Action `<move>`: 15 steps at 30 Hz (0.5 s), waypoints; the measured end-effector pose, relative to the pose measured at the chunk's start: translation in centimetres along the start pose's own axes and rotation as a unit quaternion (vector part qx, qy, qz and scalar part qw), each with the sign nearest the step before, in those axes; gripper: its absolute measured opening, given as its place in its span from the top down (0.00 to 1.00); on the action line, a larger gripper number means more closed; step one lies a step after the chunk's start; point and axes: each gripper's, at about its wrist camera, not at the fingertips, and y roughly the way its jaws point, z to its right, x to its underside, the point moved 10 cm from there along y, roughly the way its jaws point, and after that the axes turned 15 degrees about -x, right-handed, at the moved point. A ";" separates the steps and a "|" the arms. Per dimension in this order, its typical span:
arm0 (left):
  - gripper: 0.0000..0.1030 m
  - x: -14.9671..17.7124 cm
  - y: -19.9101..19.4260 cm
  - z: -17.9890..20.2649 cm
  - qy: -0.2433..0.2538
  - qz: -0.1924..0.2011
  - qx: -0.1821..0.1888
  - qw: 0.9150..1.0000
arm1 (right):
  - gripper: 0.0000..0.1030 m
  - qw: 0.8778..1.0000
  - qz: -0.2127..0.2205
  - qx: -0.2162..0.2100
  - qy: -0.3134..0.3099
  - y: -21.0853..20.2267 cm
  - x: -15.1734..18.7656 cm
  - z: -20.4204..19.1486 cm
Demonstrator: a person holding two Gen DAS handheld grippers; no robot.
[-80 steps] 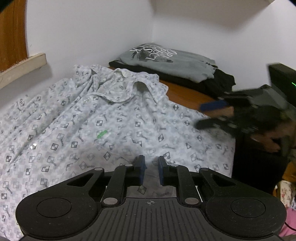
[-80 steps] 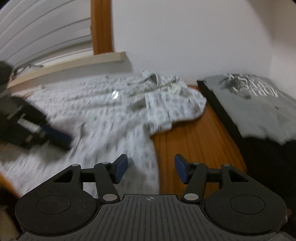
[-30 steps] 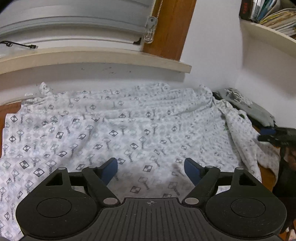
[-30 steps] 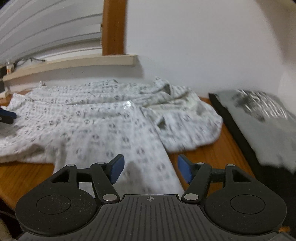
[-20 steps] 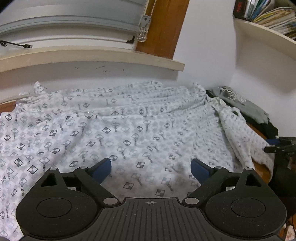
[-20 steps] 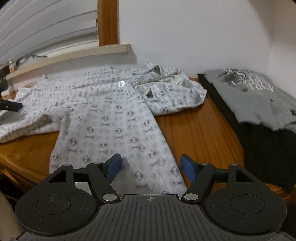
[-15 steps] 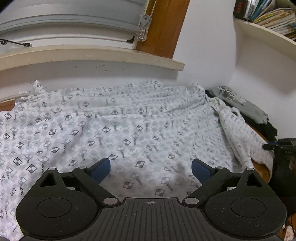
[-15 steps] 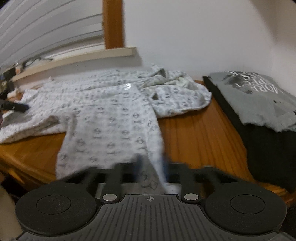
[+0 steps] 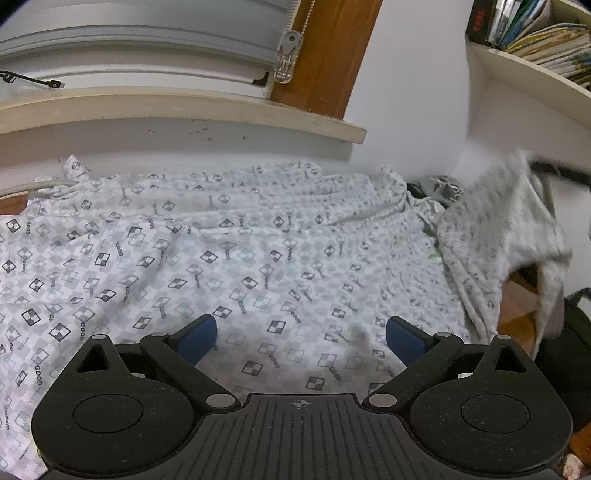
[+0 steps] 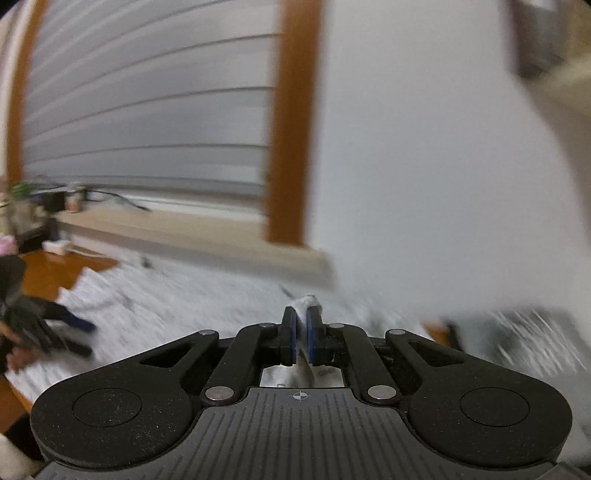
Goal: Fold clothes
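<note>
Left wrist view shows the left gripper point(image 9: 301, 338) hovering low over a white cotton shirt printed with small grey and black checkered diamonds point(image 9: 229, 254), its blue-padded fingers point(image 9: 195, 336) spread wide with nothing between them. The shirt lies crumpled ahead of and beneath this gripper, reaching back to the wall under a cream window ledge point(image 9: 177, 114). To the gripper's right, one part of the shirt is lifted off the surface and hangs blurred in the air, with a strip of brown wooden tabletop point(image 9: 517, 302) showing under it. Beyond that lifted part sits a white shelf of books point(image 9: 535, 33).

Right wrist view, heavily blurred, shows the right gripper point(image 10: 301, 334) with its fingers pressed together on a pinch of the white shirt cloth, which pokes up just past the tips. Grey window blinds point(image 10: 147, 110) fill the background ahead.
</note>
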 end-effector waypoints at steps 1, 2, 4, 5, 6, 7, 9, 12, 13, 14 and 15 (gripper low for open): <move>0.04 0.0 0.0 0.0 0.001 0.000 -0.001 1.000 | 0.93 1.000 -0.004 -0.014 -0.009 2.1 -0.5 -0.9; 0.04 0.0 0.0 0.1 0.002 0.000 -0.002 1.000 | 0.93 0.999 -0.008 -0.027 -0.017 4.3 -1.1 -1.9; 0.04 0.0 0.0 0.1 0.002 0.000 -0.002 1.000 | 0.92 0.998 -0.022 -0.048 -0.017 7.9 -0.8 -3.4; 0.04 0.0 0.0 0.0 0.002 0.000 -0.002 1.000 | 0.90 0.998 -0.030 -0.055 -0.014 9.6 -0.4 -4.0; 0.04 0.0 -0.1 0.0 0.001 -0.001 -0.001 1.000 | 0.86 0.998 -0.037 -0.057 -0.010 10.6 0.2 -4.3; 0.04 0.0 -0.1 0.0 0.001 -0.001 -0.001 1.000 | 0.77 0.997 -0.043 -0.057 -0.005 11.4 0.8 -4.5; 0.04 0.0 -0.1 0.0 0.001 -0.001 0.000 1.000 | 0.71 0.997 -0.053 -0.055 0.004 12.2 2.1 -4.5; 0.04 0.0 -0.1 0.0 0.001 -0.001 0.000 1.000 | 0.58 0.997 -0.059 -0.044 0.018 11.3 4.2 -3.8; 0.04 0.0 -0.1 0.0 0.001 -0.001 0.000 1.000 | 0.50 0.997 -0.058 -0.036 0.023 10.5 5.0 -3.2; 0.03 0.0 -0.1 0.0 0.001 -0.001 0.000 1.000 | 0.47 0.998 -0.057 -0.028 0.029 9.7 5.7 -2.7; 0.01 0.0 -0.1 0.0 0.000 -0.001 0.000 1.000 | 0.43 0.998 -0.056 -0.020 0.035 8.9 6.5 -2.2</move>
